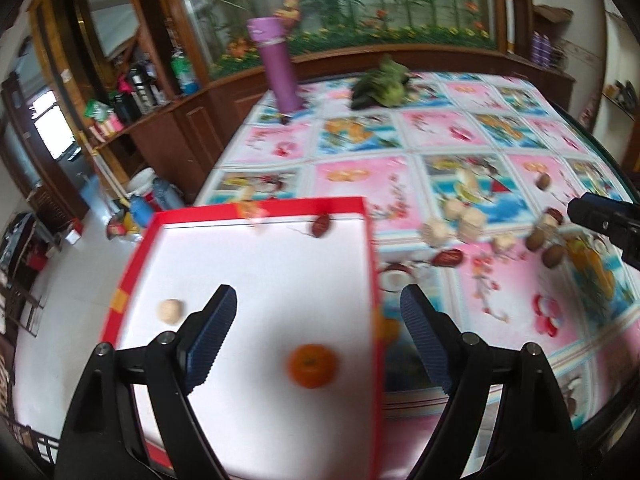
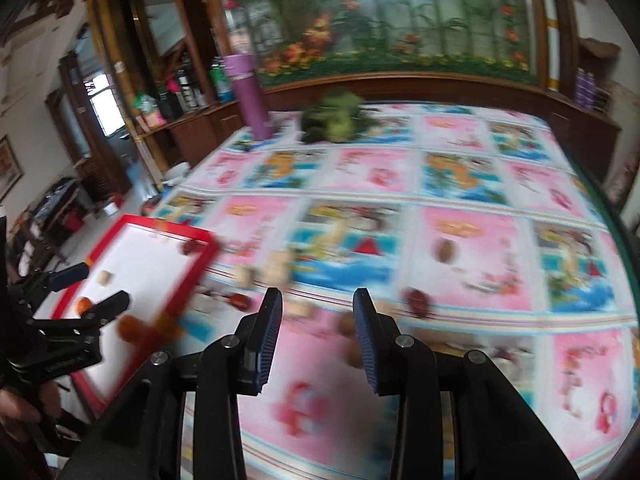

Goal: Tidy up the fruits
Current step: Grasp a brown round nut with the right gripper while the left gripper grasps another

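My left gripper [image 1: 318, 312] hangs open over the tray [image 1: 256, 216] — orange [image 1: 312, 365] inside; right gripper [image 2: 318, 312], open, should drop squarely over one nut [image 2: 353, 354] — no nudging neighbours.

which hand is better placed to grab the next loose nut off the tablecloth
Right, probably. The right tongs are open over the tablecloth, with a brown nut just ahead. The left tongs are open too, but sit over the red tray, above the orange.
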